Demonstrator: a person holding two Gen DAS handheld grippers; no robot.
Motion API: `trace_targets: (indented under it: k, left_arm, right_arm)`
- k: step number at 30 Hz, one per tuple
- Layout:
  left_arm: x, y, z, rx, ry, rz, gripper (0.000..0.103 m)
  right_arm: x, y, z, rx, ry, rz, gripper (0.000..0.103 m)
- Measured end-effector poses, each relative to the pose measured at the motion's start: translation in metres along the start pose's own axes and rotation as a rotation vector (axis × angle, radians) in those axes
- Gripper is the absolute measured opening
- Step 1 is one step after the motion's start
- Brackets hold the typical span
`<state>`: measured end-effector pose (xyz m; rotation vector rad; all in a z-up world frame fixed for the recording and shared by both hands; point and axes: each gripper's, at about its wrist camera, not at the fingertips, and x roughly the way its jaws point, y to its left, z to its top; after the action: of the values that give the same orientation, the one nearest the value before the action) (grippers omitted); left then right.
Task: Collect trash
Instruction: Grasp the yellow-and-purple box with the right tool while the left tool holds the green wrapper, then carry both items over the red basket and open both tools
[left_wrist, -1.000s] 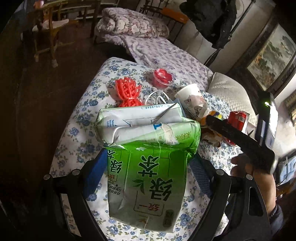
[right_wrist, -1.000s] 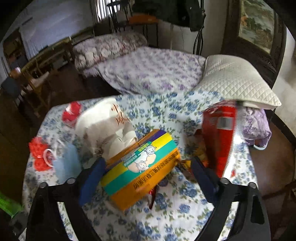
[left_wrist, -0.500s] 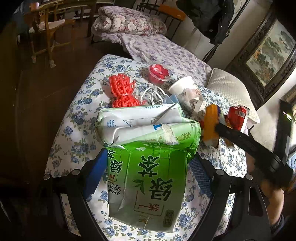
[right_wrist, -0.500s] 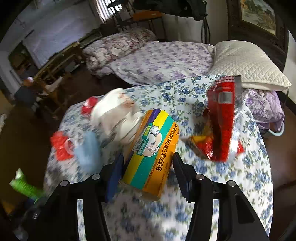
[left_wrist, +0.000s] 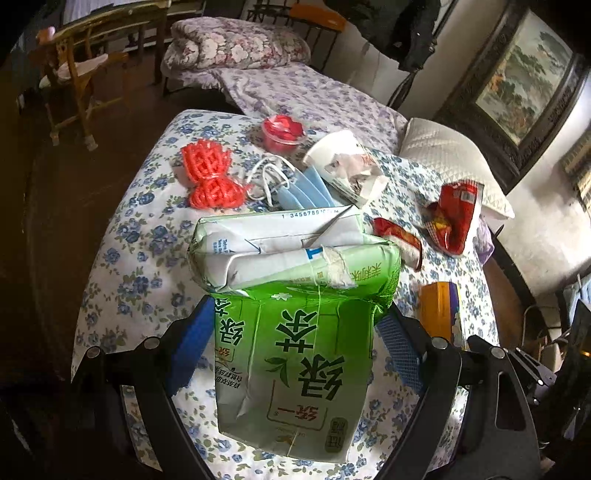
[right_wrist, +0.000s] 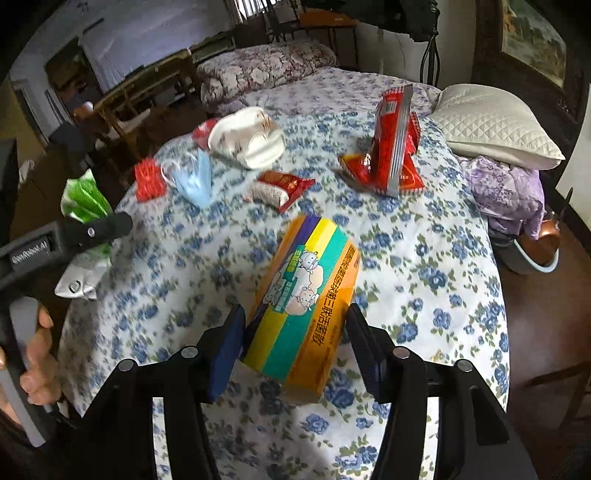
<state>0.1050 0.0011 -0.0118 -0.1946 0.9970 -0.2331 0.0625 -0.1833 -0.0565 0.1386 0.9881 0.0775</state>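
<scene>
Now left tool (left_wrist: 295, 354) clamps green tea carton (left_wrist: 295, 369); right tool (right_wrist: 295, 343) clamps orange box (right_wrist: 303, 306), jaws just closing, above desk (right_wrist: 424, 258).

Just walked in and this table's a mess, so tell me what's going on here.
A person is clearing trash off a flowered table with a handheld gripper in each hand. The left gripper is clamped on a crushed green tea carton. The right gripper has a yellow and orange box between its fingers; its jaws have just been moving, closing and then easing open a little. On the cloth lie a paper cup, blue face masks, red netting and red snack wrappers.
</scene>
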Motion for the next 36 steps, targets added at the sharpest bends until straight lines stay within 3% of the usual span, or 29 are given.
trace_targets:
  k: [2,11,12,13,14,20,22,25,30,36]
  left_arm:
    - [0.002,-0.002,-0.002,0.010,0.004,0.006,0.083]
    - [0.008,-0.007,-0.002,0.036,0.015,0.019,0.083]
    - [0.009,-0.008,-0.002,0.038,0.018,0.017,0.083]
    - [0.008,-0.009,-0.002,0.040,0.019,0.016,0.083]
    - [0.008,-0.011,-0.003,0.045,0.018,0.015,0.083]
    - [0.001,-0.030,-0.008,0.099,-0.001,0.003,0.083]
    - [-0.003,-0.038,-0.012,0.130,-0.002,-0.024,0.083]
    - [-0.012,-0.058,-0.023,0.203,0.007,-0.127,0.083]
    - [-0.028,-0.113,-0.056,0.381,0.000,-0.256,0.083]
    - [-0.026,-0.193,-0.099,0.558,0.095,-0.340,0.083]
  right_arm:
    - [0.001,0.001,0.002,0.003,-0.016,-0.003,0.074]
    - [0.025,0.015,0.014,-0.017,0.004,-0.116,0.075]
    - [0.026,0.015,0.014,-0.010,0.001,-0.111,0.072]
    - [0.027,0.015,0.014,-0.011,0.003,-0.112,0.057]
    - [0.027,0.015,0.013,-0.018,0.006,-0.125,0.051]
    - [-0.012,0.003,0.000,-0.008,-0.069,-0.073,0.045]
    - [-0.031,-0.005,-0.008,-0.003,-0.100,-0.074,0.046]
    - [-0.076,-0.034,-0.034,0.025,-0.169,-0.093,0.046]
    - [-0.130,-0.092,-0.081,0.123,-0.253,-0.143,0.046]
    - [-0.149,-0.166,-0.142,0.291,-0.245,-0.196,0.046]
